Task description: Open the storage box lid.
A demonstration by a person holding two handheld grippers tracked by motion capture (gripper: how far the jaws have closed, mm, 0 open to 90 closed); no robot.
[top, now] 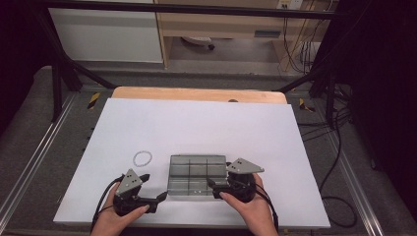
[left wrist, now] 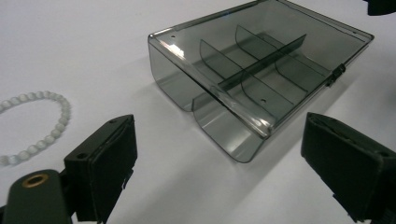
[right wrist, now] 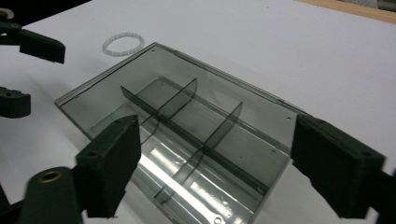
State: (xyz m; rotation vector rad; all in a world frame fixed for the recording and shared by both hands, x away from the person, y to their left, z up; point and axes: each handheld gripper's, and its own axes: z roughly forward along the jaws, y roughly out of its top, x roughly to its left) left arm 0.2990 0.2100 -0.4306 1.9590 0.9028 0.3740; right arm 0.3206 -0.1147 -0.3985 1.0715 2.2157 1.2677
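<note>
Left gripper, held in the person's left hand near the front edge of the worktop: its fingers stand wide apart with only bare white surface between them, touching nothing. In the left gripper view the smoky transparent compartment box lies just beyond the fingertips, its rounded front lip toward the camera, and the white bead bracelet lies to the far side of one finger, apart from it. Right gripper, held in the person's right hand, sits at the box's right end; its fingers are apart and straddle the near corner of the compartment box, with no pad pressing on the plastic that can be made out. The box rests flat on the worktop, centred side to side and close to the front edge, between the two grippers; its lid is shut, and a long divider with short cross dividers splits the interior into cells, all seen through the plastic without contents. The bracelet lies as a closed ring on the worktop, just off the box's rear left corner and behind the left gripper, touching neither. The bracelet also shows beyond the box's far corner in the right gripper view. A bare wooden strip runs along the worktop's rear edge.
</note>
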